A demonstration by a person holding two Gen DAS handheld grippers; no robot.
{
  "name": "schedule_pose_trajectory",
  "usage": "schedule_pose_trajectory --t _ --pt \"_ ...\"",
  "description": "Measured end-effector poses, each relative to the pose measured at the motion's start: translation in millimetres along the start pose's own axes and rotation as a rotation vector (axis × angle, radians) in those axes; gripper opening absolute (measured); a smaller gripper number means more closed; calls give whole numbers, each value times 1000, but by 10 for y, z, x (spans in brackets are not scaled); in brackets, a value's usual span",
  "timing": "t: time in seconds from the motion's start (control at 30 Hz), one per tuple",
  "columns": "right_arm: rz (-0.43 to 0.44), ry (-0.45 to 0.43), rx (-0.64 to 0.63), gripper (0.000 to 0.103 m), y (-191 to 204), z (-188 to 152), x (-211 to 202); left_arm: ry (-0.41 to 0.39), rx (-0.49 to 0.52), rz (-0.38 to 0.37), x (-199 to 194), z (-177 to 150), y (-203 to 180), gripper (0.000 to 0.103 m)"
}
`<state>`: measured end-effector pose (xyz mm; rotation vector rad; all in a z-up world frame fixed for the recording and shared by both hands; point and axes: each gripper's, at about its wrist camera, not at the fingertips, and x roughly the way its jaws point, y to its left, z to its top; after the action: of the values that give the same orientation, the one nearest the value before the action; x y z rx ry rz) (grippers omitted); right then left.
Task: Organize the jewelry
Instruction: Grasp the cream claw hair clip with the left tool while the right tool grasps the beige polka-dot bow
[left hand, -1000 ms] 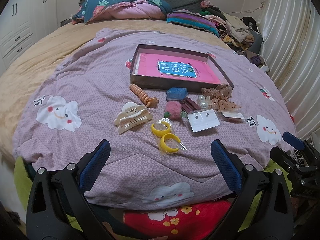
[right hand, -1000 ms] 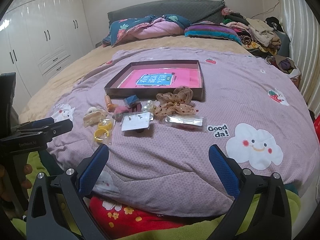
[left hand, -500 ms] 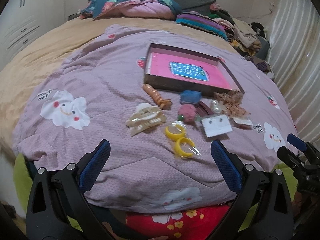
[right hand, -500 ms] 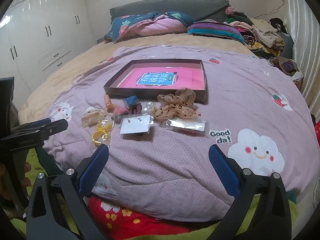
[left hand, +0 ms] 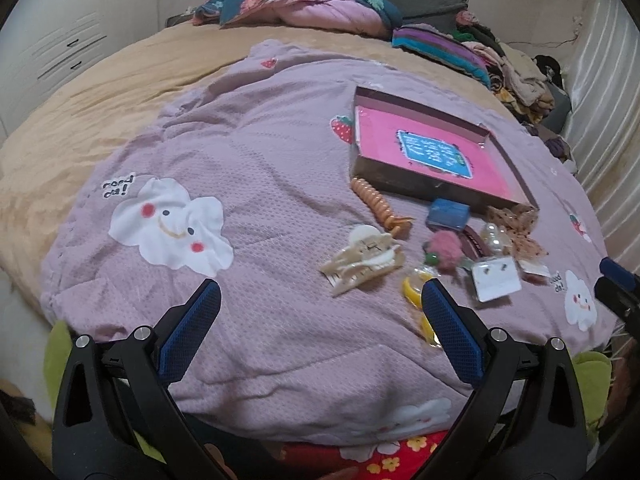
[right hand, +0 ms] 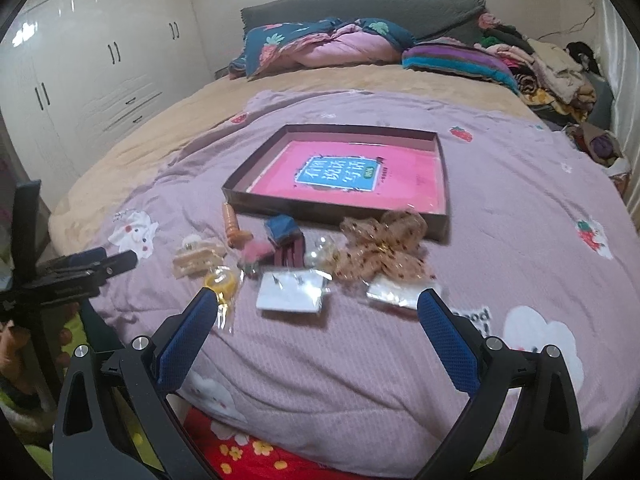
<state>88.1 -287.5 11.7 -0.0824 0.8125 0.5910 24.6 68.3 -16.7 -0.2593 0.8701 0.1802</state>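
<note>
both tongs are hanging wide apart and holding nothing, low at the near edge of the bed (left hand: 100,120), short of the jewelry. the left tongs (left hand: 316,332) are sitting left of the pile: the cream claw clip (left hand: 362,258) is lying ahead and to their right, long axis slanting from near-left to far-right, and the yellow hoop earrings (left hand: 412,292) are showing just beside the right fingertip. the right tongs (right hand: 316,338) are facing the pile more squarely, with the white earring card (right hand: 292,290) lying flat straight ahead between the fingers' lines and the clear packet (right hand: 396,290) near the right one. judging from this, the right tongs are nearer the card and the brown dotted bow (right hand: 384,248), the left nearer the clip and hoops.

the pieces are lying bunched on the purple quilt (right hand: 520,184) just in front of the shallow box (right hand: 332,130), which is holding only a pink book (right hand: 352,176). the orange spiral tie (left hand: 378,206) is touching the box's near wall, running away from the tongs; the blue square piece (left hand: 446,212), pink pom (left hand: 444,248) and pearls (right hand: 324,250) are crowding between. everything looks small and light, likely to shift on soft bedding. no piece is in the box yet.
</note>
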Motion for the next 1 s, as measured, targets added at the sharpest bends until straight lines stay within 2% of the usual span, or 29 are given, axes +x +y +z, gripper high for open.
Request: schedule_pose_trajectory --t 0.17,0.33,0.47,0.63,0.73,0.8,0.83,0.9,1.0 --pt "-8 4 -10 99 -60 136 145 38 46 -37 210 67 -14 94" --pt "-24 32 4 99 -228 198 313 100 159 -88 530 88 -93 94" --pt "-34 60 45 99 -435 234 462 134 188 -155 740 127 -82 94" --pt "-71 110 66 99 -639 273 745 157 219 -173 915 168 -135 92" --pt "-75 131 73 99 -726 295 925 173 243 -177 979 156 -189 79" --pt "-74 142 73 99 -759 308 1031 171 252 -172 1004 152 -202 66" --pt "-82 149 73 99 -773 311 1093 176 253 -183 1015 156 -197 64" --pt "-80 160 75 99 -793 314 1190 174 249 -196 1010 177 -188 50" --pt "-74 178 82 96 -815 320 1320 163 248 -196 984 197 -181 40"
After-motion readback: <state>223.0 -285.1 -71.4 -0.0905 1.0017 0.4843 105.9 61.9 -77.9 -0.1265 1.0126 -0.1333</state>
